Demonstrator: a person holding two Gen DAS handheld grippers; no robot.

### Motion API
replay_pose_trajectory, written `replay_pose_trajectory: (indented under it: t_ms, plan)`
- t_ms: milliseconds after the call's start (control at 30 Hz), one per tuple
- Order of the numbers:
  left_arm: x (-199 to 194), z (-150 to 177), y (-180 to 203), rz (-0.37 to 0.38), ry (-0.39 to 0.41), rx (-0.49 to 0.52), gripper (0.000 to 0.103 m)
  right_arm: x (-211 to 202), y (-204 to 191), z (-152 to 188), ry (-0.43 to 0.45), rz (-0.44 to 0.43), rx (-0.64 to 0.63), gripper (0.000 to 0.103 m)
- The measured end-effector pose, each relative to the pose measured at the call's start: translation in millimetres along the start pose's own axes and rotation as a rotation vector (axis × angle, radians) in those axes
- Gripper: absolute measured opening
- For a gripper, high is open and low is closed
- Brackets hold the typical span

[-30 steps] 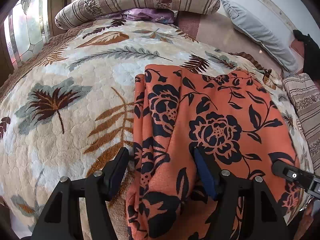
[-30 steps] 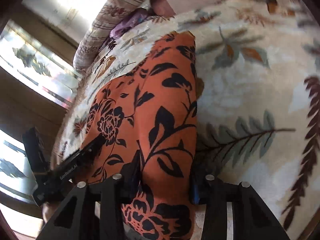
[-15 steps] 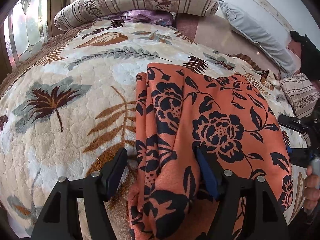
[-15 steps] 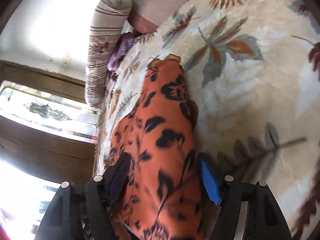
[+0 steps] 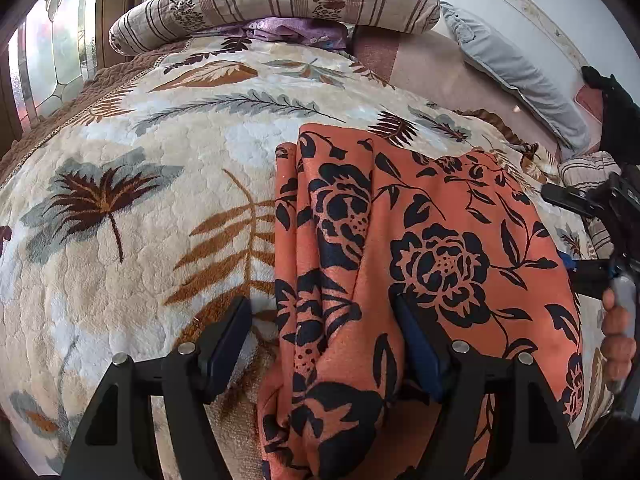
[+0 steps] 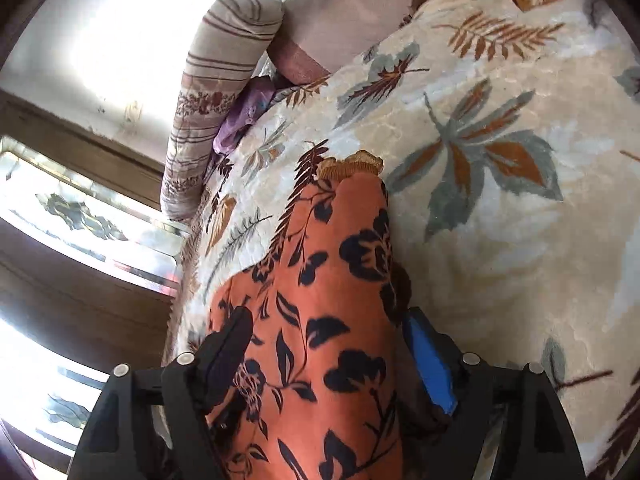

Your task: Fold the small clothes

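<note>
Garment: orange cloth with black flower print, lying on the bed's leaf-patterned blanket; part-folded, with lengthwise pleats bunched along its left edge.
Garment, right wrist view: same orange cloth runs away from the camera; a tan ribbed hem shows at its far end, resting on the blanket.
Left gripper: left gripper sits low at the near end of the cloth, fingers wide apart.
Left fingers: the outer finger is over bare blanket just beside the cloth edge; the inner blue-padded finger presses onto the cloth. The pleated left strip lies between them, not pinched.
Right gripper: right gripper straddles a raised ridge of the cloth, fingers wide apart.
Right fingers: dark finger lies on the cloth; blue-padded finger is at the cloth's right edge, against the blanket. Nothing is clamped.
Right gripper, seen from left wrist view: black frame at the cloth's right margin, with the person's hand around its handle.
Surroundings: striped bolster at the head of the bed, purple fabric tucked under it, grey pillow along the wall, patterned glass window to one side.
</note>
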State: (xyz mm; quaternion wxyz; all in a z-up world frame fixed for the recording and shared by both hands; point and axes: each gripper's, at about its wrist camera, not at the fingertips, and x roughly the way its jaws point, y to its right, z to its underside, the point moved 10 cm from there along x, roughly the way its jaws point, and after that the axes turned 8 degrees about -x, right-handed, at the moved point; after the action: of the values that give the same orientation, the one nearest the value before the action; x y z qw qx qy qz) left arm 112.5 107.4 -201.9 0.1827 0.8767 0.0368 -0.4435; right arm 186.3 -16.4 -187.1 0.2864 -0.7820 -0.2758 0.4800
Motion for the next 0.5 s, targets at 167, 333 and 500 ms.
replay_pose_trajectory:
  t_ms: [167,333,500]
  plan:
    - [0.8,-0.6,-1.7,0.002,0.0,-0.004,0.076,32.4,-4.9,-10.4,-0.091,0.117,-0.124,0.032]
    - [2.3,-0.1,0.0,-0.013,0.008,0.005,0.078,27.8,-0.8,-2.9,-0.077,0.267,-0.202,0.039]
    - [1.6,0.4,-0.5,-0.009,0.008,-0.006,0.078,-21.0,-13.9,27.9,-0.012,0.129,-0.159,0.074]
